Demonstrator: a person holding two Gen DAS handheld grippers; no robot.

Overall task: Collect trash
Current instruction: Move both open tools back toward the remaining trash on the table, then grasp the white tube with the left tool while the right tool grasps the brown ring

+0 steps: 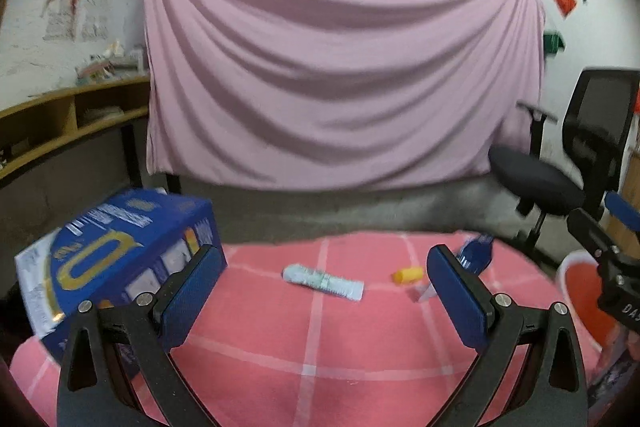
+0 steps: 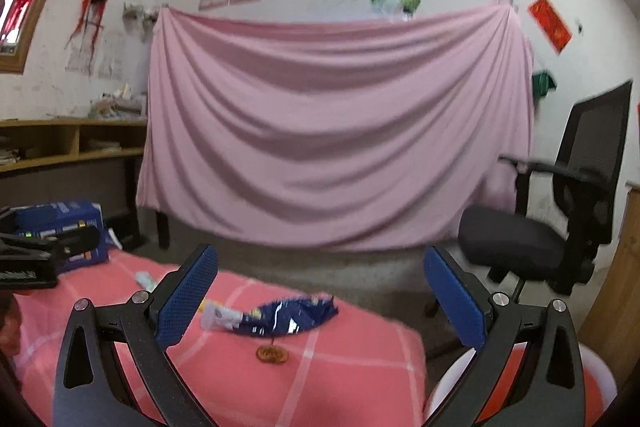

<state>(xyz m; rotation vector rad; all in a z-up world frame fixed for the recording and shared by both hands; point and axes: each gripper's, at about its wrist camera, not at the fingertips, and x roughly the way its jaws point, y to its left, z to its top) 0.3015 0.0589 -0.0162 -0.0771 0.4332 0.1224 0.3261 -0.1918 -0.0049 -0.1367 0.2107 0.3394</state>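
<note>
I see both my left claw (image 1: 326,291) and right claw (image 2: 320,297) spread wide, gripping nothing. A crumpled blue wrapper (image 2: 290,317) lies mid-frame on the pink table (image 2: 340,387), between the right claw's fingers.

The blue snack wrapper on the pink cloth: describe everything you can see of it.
The blue snack wrapper is a crumpled, glossy foil-like bag, dark blue with white and yellow print, lying flat and emptied-looking on the pink checked cloth near the table's far edge. Its left end overlaps or touches a small white tube with a yellow cap. A small brown round thing lies just in front, apart from it. Neither gripper touches it. In the left wrist view it shows only partly, behind a finger.
</note>
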